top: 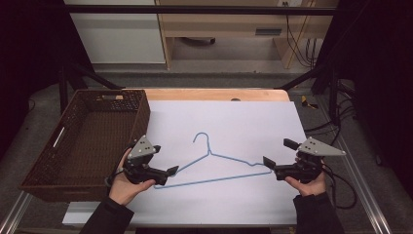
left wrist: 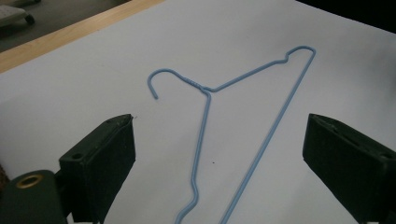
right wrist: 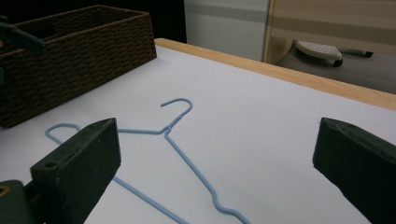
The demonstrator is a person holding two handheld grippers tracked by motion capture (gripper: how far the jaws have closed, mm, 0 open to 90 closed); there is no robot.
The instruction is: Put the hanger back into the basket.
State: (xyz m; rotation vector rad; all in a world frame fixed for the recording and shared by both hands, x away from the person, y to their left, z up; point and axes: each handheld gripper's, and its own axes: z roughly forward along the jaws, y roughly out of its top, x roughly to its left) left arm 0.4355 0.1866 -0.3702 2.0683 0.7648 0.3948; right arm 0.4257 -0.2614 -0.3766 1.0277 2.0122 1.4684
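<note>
The blue wire hanger (top: 214,165) lay flat on the white worktop (top: 243,117) beside the wicker basket (top: 83,141); the left gripper (top: 168,174) and right gripper (top: 269,163) flanked its 2 ends, jaws wide and empty, seemingly poised to lift it together.

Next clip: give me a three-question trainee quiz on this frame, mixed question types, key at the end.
1. True or false: the hanger lies inside the basket.
2. The left tool is: A) open B) shut on the hanger C) shut on nothing.
3. Fill in: the hanger's colour is ____.

Key: 1 false, it lies flat on the white sheet, between the left tool and the right tool. 2 A. 3 blue.
</note>
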